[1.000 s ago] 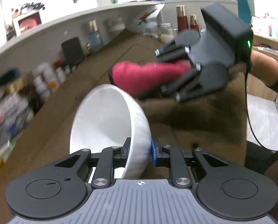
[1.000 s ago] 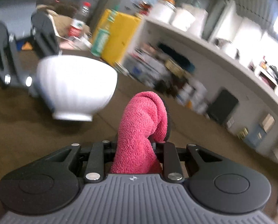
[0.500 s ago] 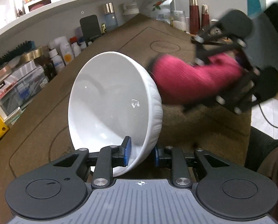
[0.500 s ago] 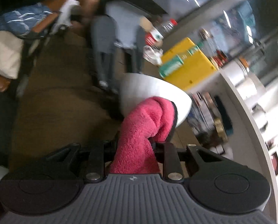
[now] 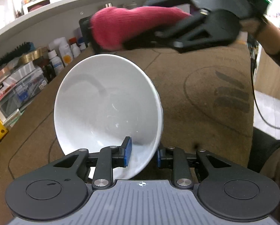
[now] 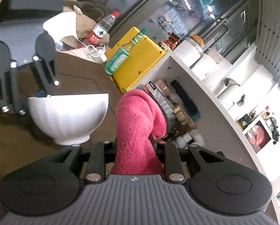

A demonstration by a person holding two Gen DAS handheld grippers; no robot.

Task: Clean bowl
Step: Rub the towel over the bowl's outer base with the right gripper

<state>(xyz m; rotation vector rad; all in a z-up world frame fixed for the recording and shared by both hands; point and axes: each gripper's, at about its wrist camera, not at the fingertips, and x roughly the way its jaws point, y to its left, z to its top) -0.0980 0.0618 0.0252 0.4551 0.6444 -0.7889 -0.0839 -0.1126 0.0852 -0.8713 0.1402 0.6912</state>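
Left hand-held gripper (image 5: 142, 156) clamps only the near rim of the white bowl (image 5: 108, 116); right hand-held gripper (image 6: 135, 150), clamped on the pink cloth (image 6: 140, 129) beyond the far rim, risks levering the bowl free onto the surface (image 5: 196, 112)

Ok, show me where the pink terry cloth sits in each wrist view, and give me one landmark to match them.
Left wrist view: the pink terry cloth is at top centre, clamped in the right hand-held gripper, above the white ceramic bowl.
Right wrist view: bottom centre, rising between that gripper's fingers, right of the bowl.
Shared landmark: the white ceramic bowl, held at its rim by the left hand-held gripper.
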